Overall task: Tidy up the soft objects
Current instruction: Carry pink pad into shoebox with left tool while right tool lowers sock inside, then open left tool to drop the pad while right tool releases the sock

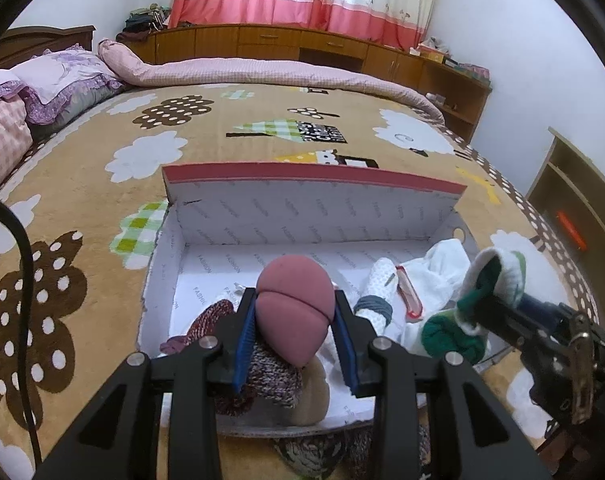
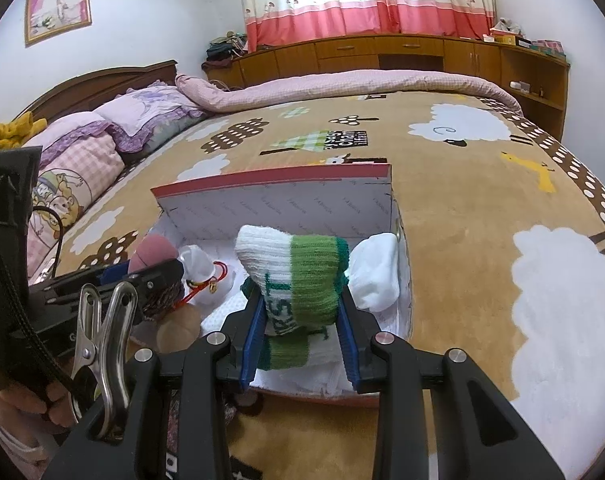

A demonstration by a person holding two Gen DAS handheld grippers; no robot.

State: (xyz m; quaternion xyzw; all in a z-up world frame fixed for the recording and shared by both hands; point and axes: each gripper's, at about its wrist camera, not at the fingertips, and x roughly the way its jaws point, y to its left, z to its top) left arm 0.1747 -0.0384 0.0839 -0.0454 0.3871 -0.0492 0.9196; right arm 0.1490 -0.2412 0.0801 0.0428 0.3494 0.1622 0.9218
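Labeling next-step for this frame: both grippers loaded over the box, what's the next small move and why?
Probably lower and open the left gripper: its mauve foam ball already hangs above the open white cardboard box, over knitted items inside. The right gripper, shut on a green-and-white knitted sock, can follow.

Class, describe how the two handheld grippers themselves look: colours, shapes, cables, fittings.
Both the left gripper and right gripper have angular black frames, silver round bolts and blue ribbed finger pads. A black braided cable and a metal spring clip hang on the left one.

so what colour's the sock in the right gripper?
The sock is white with green stripes, clearest in the right wrist view.
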